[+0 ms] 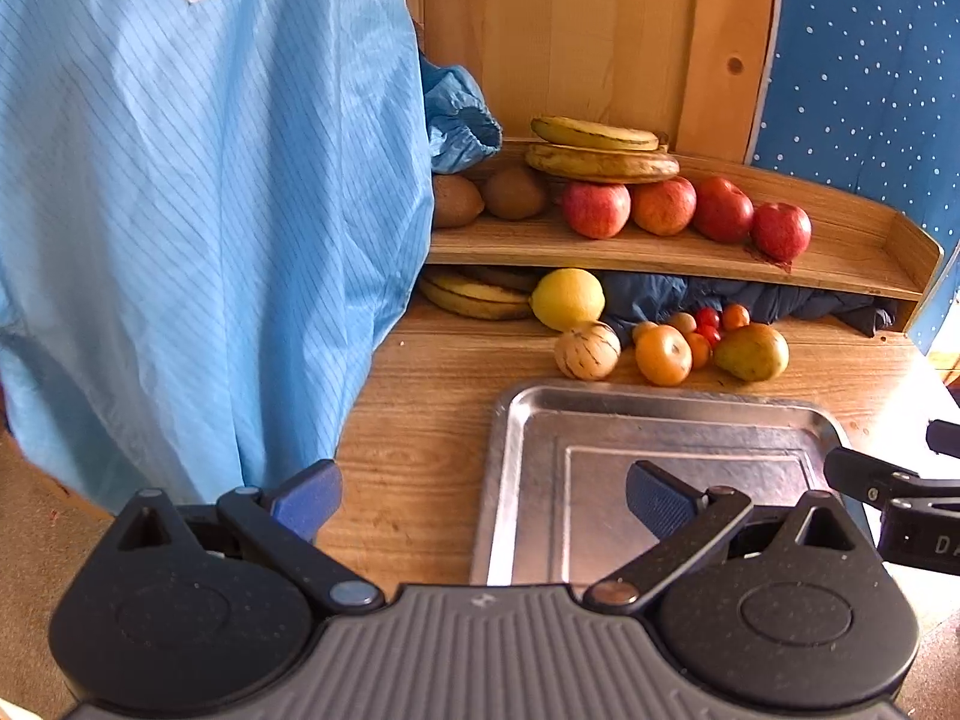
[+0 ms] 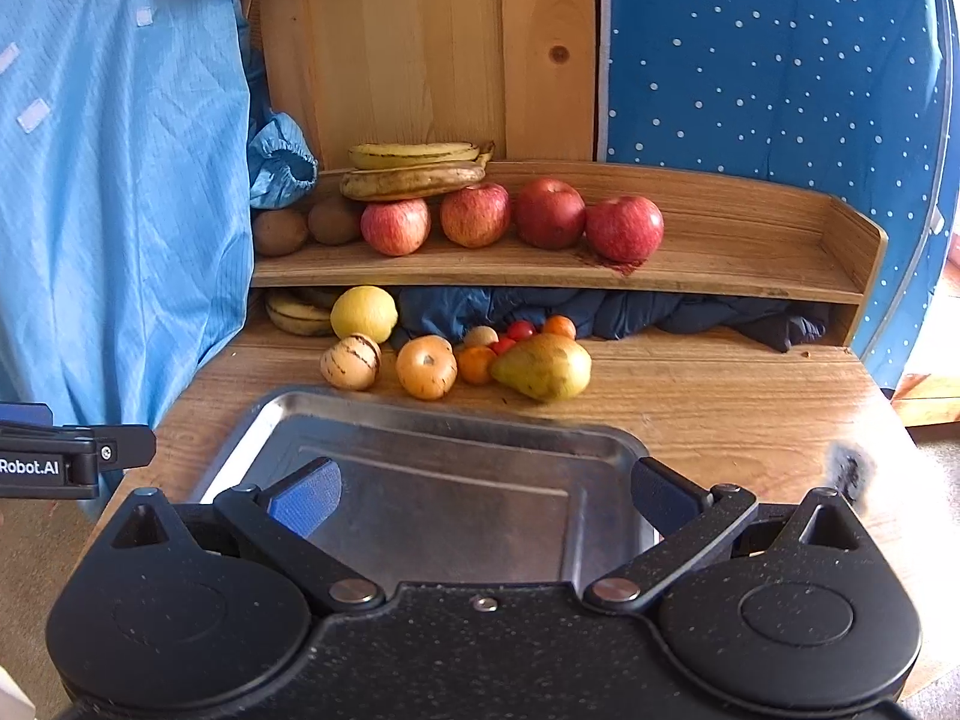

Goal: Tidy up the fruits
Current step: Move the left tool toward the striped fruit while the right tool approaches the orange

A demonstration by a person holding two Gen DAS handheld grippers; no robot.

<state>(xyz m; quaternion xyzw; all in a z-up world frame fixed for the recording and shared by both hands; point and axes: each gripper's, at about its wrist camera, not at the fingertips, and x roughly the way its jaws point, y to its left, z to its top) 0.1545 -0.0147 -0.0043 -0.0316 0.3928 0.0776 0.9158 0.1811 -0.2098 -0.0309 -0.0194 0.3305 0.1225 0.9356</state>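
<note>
We hold the left tool (image 1: 483,501) and the right tool (image 2: 486,495) with jaws spread wide and empty over the near part of the bare metal tray (image 2: 420,420). Beyond the tray's far rim, loose fruit lies on the worktop (image 2: 720,396): pear (image 2: 543,367), striped melon (image 2: 351,362), persimmon (image 2: 426,367), lemon (image 2: 364,313) and small tomatoes (image 2: 521,330), with apples (image 2: 624,228) and bananas (image 2: 414,171) on the shelf (image 2: 750,276) beyond the tray. In our judgement, the round fruit may roll away from an off-centre pinch, and the tomatoes may crush under excess force.
</note>
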